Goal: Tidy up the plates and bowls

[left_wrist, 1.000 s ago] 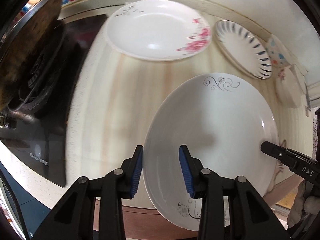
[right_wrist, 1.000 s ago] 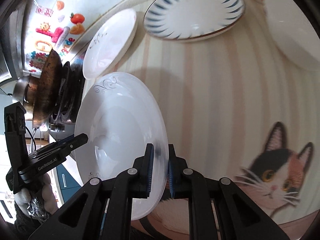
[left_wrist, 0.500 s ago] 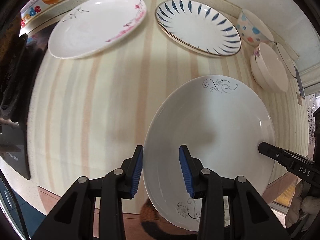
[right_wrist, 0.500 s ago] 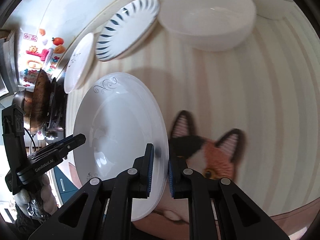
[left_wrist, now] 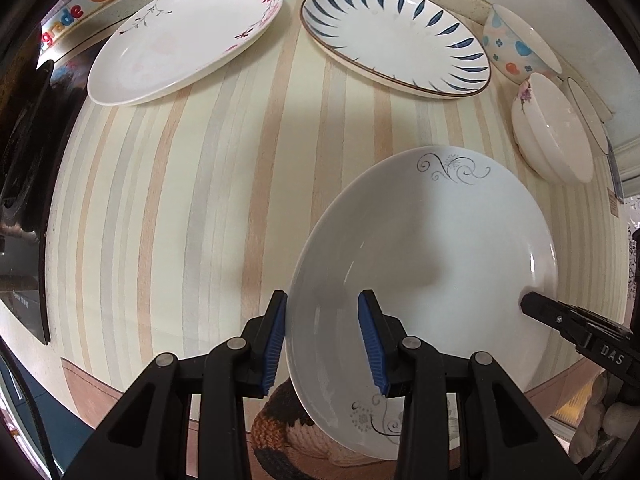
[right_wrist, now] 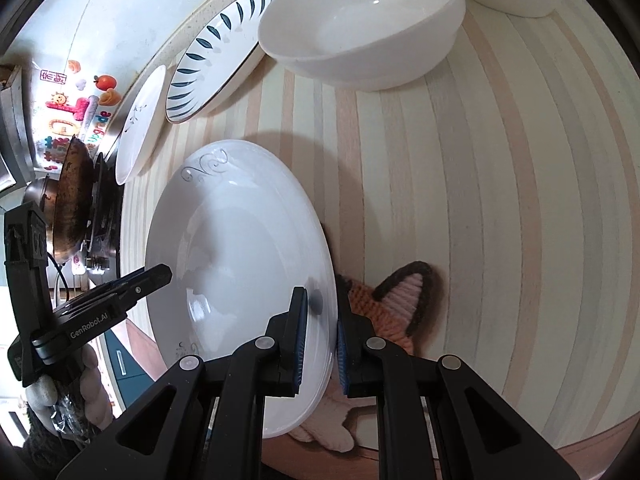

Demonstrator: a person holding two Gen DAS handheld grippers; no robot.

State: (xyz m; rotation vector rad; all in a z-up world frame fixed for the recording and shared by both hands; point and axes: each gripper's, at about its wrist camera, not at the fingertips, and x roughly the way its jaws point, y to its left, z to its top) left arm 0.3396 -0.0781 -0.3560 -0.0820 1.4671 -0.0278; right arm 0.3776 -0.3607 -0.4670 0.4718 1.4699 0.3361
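Note:
A white plate with grey swirl marks (left_wrist: 432,248) is held above the striped counter. My right gripper (right_wrist: 320,340) is shut on its rim (right_wrist: 324,280); it shows at the plate's right edge in the left wrist view (left_wrist: 560,316). My left gripper (left_wrist: 322,336) is open, its blue pads straddling the plate's near-left rim without clamping; it shows at the plate's left side in the right wrist view (right_wrist: 132,284). A pink-flower plate (left_wrist: 180,40), a blue-leaf plate (left_wrist: 396,36) and white bowls (left_wrist: 552,136) lie further back.
A dotted bowl (left_wrist: 516,44) stands at the back right. A large white bowl (right_wrist: 360,24) sits behind the held plate. A stove with a dark pan (right_wrist: 72,196) is at the left. A cat-pattern mat (right_wrist: 400,300) lies under the plate near the counter's front edge.
Both grippers and the plate have moved right along the counter, away from the stove. The bowls have come closer. The grip on the plate is unchanged.

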